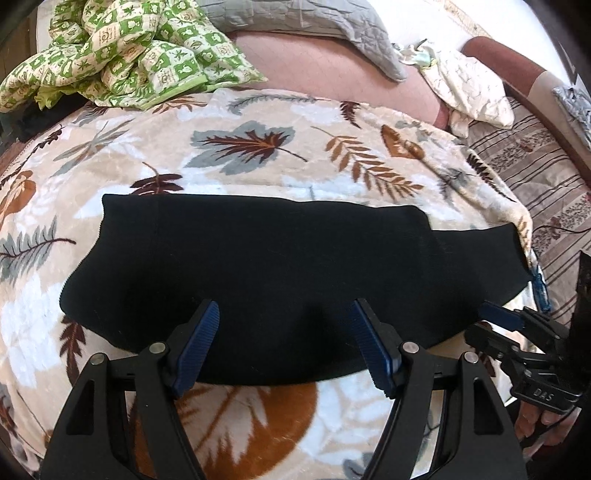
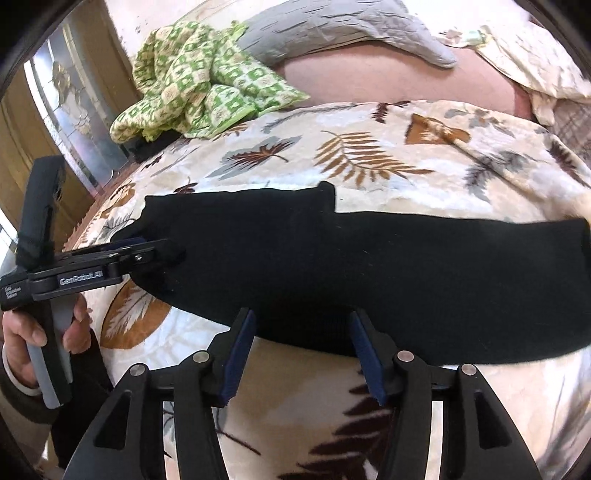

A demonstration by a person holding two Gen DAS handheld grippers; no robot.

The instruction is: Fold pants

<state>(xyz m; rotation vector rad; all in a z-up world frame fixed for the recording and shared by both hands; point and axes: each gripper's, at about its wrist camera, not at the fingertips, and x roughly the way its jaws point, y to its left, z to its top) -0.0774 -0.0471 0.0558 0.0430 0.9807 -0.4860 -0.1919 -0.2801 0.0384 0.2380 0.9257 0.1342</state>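
Black pants [image 1: 280,266] lie flat across a leaf-patterned blanket [image 1: 258,147], folded lengthwise, one layer's end stepping out to the right. My left gripper [image 1: 284,314] is open, its blue pads over the near edge of the pants. My right gripper [image 2: 301,317] is open too, its pads over the near edge further right. In the right wrist view the pants [image 2: 406,266] stretch across the frame and the left gripper [image 2: 147,245] shows at their left end. The right gripper also shows in the left wrist view [image 1: 517,317], at the pants' right end.
A green checked quilt [image 1: 122,55] is bunched at the back left. A grey quilted pillow [image 1: 314,26] and a cream cloth [image 1: 469,88] lie at the back. A striped bedcover [image 1: 546,184] is at the right. A mirrored wardrobe door [image 2: 70,110] stands left of the bed.
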